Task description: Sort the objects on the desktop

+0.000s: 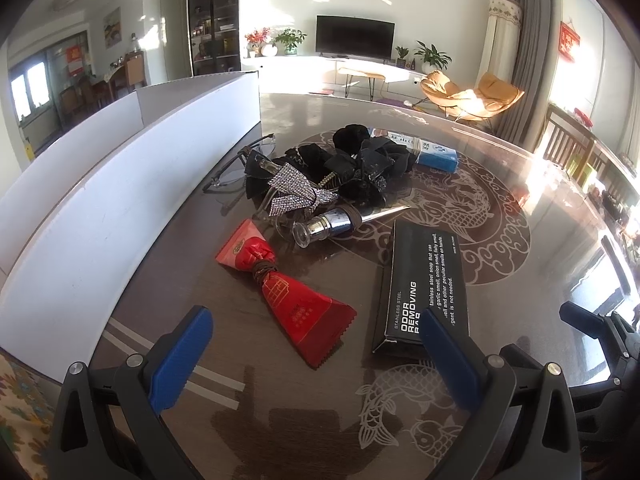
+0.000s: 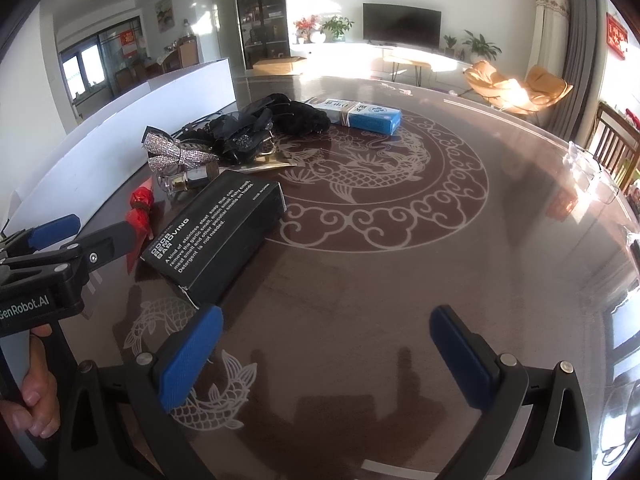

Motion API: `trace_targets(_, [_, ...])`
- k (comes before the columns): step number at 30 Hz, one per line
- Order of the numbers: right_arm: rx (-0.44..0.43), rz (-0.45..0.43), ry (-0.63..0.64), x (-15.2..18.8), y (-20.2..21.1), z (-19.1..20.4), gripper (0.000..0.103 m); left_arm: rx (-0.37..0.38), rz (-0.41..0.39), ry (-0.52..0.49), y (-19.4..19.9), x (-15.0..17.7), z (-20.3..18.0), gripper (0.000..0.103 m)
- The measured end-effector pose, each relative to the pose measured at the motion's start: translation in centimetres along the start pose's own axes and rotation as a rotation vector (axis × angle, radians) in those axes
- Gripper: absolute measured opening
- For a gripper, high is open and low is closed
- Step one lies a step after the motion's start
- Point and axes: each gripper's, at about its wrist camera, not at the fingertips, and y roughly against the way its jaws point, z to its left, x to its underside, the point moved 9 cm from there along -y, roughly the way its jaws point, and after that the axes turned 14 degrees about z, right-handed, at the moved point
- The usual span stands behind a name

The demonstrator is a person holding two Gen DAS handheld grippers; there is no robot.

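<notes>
A red tied packet (image 1: 290, 296) lies on the brown table just ahead of my open, empty left gripper (image 1: 316, 344). A black "odor removing bar" box (image 1: 426, 280) lies to its right, by the right finger. Behind them lie a chrome bottle stopper (image 1: 332, 226), a rhinestone bow (image 1: 296, 194), black hair accessories (image 1: 360, 164), glasses (image 1: 236, 168) and a blue-and-white box (image 1: 434, 152). My right gripper (image 2: 326, 340) is open and empty above bare table, with the black box (image 2: 218, 236) ahead to its left. The left gripper (image 2: 60, 240) shows at the left edge.
A white divided box (image 1: 120, 184) stands along the table's left side, also in the right wrist view (image 2: 120, 132). The table (image 2: 400, 240) carries a fish and dragon pattern. Wooden chairs (image 1: 568, 148) stand at the far right edge.
</notes>
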Motion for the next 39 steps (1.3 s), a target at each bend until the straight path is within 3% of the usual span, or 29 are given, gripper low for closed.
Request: trace_targets(39, [-0.022, 0.032, 0.02, 0.59, -0.87, 0.69, 0.103, 0.033, 0.015, 0.02, -0.43, -0.07, 0.29, 0.103])
